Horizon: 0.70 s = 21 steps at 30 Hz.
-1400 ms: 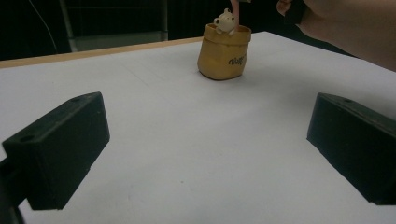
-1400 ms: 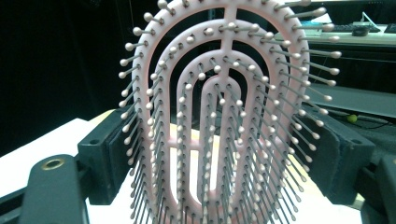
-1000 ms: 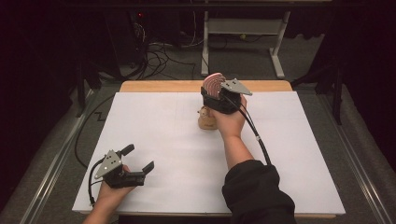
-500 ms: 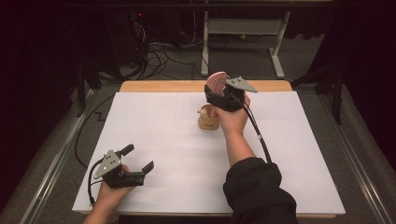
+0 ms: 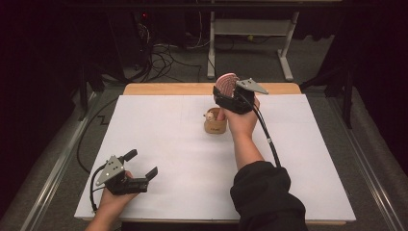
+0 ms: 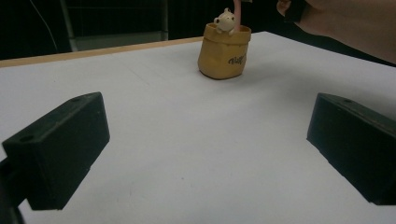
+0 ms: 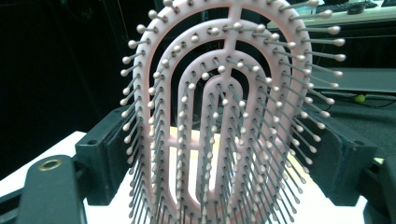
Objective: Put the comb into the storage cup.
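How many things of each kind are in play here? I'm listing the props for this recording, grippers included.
Pink hairbrush: 1
Tan holder pot with a small animal figure on its rim: 1
Hand-held grippers: 2, the left gripper open over the white table, the right gripper closed on the hairbrush
Total: 4

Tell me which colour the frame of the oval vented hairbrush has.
Pale pink, with grey ball-tipped bristles, on the oval vented hairbrush; the right gripper view shows it best.

Left gripper jaws wide apart over white table; upper centre, yellow holder with bear figure; person's hand upper right.
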### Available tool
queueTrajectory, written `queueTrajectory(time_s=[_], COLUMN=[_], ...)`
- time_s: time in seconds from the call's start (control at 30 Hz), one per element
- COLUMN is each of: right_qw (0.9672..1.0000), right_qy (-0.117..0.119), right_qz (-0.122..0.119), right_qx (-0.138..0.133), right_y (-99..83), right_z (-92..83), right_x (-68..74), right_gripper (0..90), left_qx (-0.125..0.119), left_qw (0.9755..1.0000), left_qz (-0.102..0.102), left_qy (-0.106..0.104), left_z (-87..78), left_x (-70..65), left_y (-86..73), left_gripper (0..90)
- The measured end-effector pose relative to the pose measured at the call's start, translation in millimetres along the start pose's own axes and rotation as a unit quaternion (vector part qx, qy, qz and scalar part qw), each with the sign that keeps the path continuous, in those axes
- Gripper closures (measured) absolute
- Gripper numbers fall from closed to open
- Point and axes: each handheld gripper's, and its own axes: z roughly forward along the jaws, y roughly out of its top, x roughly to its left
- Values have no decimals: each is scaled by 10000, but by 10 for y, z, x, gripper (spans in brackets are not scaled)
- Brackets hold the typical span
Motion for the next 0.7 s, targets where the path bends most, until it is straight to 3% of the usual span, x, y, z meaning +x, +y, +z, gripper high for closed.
queueTrajectory(time_s=[0.7], right_qw=[9999], right_qy=[-74], right_qz=[103], right_qx=[-11], right_y=[-6], right_z=[34], right_x=[-62], right_gripper=[181], left_qx=[58], left_qw=[10000], left_qz=[32], left_qy=[7], left_z=[7], left_x=[-1], left_y=[-4], left_gripper=[0])
